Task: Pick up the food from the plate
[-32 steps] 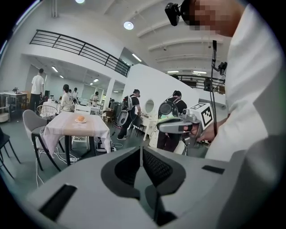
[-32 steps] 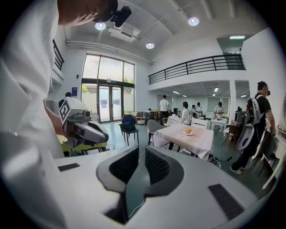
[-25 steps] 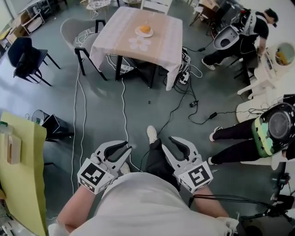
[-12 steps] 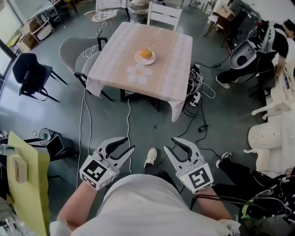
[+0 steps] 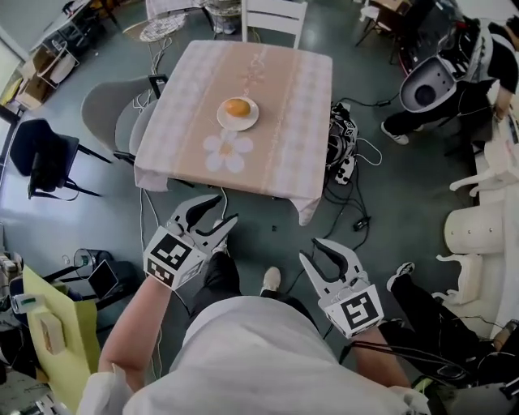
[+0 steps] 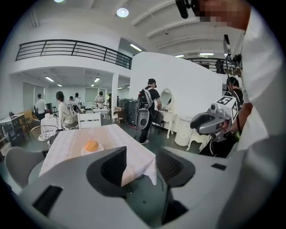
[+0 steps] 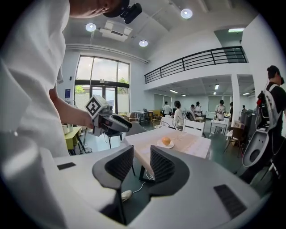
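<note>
A round orange piece of food (image 5: 238, 106) lies on a small white plate (image 5: 224, 121) on a table with a pale checked cloth (image 5: 276, 121), well ahead of both grippers. My left gripper (image 5: 219, 211) is raised just short of the table's near edge. Its jaws are opening and nothing is between them. My right gripper (image 5: 323, 258) hangs lower and further back, open and empty. In the left gripper view the food (image 6: 91, 145) sits far beyond the jaws (image 6: 140, 167). The right gripper view shows the food (image 7: 166, 141) and the left gripper (image 7: 111, 121).
A white flower-shaped mat (image 5: 227, 152) lies on the cloth near the plate. A grey chair (image 5: 109, 121) stands left of the table, a white chair (image 5: 274, 12) at its far end. Cables (image 5: 349, 162) trail over the floor at the right. People stand at the right.
The table has come much closer in the head view as the person walked toward it. The left gripper has lifted forward and its jaws have spread wider.
</note>
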A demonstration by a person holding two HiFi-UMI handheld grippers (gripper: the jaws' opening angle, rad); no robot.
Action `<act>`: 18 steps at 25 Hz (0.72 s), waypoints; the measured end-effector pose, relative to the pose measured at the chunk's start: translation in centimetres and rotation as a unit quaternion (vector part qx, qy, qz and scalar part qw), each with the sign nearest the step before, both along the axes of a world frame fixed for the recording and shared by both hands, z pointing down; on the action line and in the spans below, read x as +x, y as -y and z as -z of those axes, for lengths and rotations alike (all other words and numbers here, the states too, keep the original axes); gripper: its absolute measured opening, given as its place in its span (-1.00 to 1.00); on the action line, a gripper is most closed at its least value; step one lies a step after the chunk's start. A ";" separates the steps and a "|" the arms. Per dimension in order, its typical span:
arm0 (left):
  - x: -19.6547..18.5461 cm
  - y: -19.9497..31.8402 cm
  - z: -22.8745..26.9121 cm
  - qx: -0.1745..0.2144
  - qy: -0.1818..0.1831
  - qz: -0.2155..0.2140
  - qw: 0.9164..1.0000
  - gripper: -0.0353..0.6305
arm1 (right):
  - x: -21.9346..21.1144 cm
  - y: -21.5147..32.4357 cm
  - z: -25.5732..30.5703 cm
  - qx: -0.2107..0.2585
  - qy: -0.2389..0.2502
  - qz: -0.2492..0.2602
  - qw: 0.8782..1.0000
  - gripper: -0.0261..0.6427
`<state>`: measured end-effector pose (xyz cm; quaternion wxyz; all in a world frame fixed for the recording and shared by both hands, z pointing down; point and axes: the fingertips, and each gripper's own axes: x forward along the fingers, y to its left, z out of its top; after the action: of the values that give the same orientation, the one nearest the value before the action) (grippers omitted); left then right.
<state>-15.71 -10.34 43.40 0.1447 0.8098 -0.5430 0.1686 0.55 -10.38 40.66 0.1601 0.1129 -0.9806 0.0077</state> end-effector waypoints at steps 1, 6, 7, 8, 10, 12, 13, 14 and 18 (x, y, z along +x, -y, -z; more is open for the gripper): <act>-1.2 1.5 -0.5 -0.002 0.007 -0.008 1.000 -0.29 | -0.5 0.8 -0.1 -0.001 -0.001 -0.009 1.000 -0.58; -7.6 9.5 -2.2 -0.015 0.032 -0.048 0.998 -0.26 | -2.9 5.0 -0.3 -0.013 -0.031 -0.086 0.996 -0.58; -8.8 11.1 -2.6 -0.020 0.039 -0.059 0.997 -0.25 | -3.5 5.6 0.1 -0.016 -0.029 -0.102 0.994 -0.58; -10.0 12.8 -3.1 -0.025 0.046 -0.071 0.996 -0.24 | -4.3 6.2 0.5 -0.019 -0.027 -0.115 0.993 -0.58; -12.5 16.0 -4.2 -0.036 0.058 -0.093 0.993 -0.19 | -5.9 7.3 0.8 -0.023 -0.029 -0.137 0.990 -0.58; -14.7 19.0 -5.8 -0.048 0.074 -0.112 0.990 -0.13 | -7.6 8.2 0.6 -0.028 -0.035 -0.156 0.987 -0.58; -15.6 20.4 -6.8 -0.054 0.082 -0.123 0.988 -0.10 | -8.3 8.5 0.5 -0.030 -0.038 -0.167 0.985 -0.58; -16.4 21.8 -7.9 -0.061 0.089 -0.133 0.985 -0.07 | -8.9 8.8 0.5 -0.031 -0.041 -0.180 0.982 -0.58; -18.8 26.2 -12.9 -0.100 0.129 -0.178 0.970 0.07 | -10.2 9.3 0.8 -0.038 -0.056 -0.238 0.969 -0.58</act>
<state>-34.48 -36.56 56.26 0.1209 0.8465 -0.3843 0.3481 -9.69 -19.73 39.89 0.2127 0.3366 -0.9141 0.0767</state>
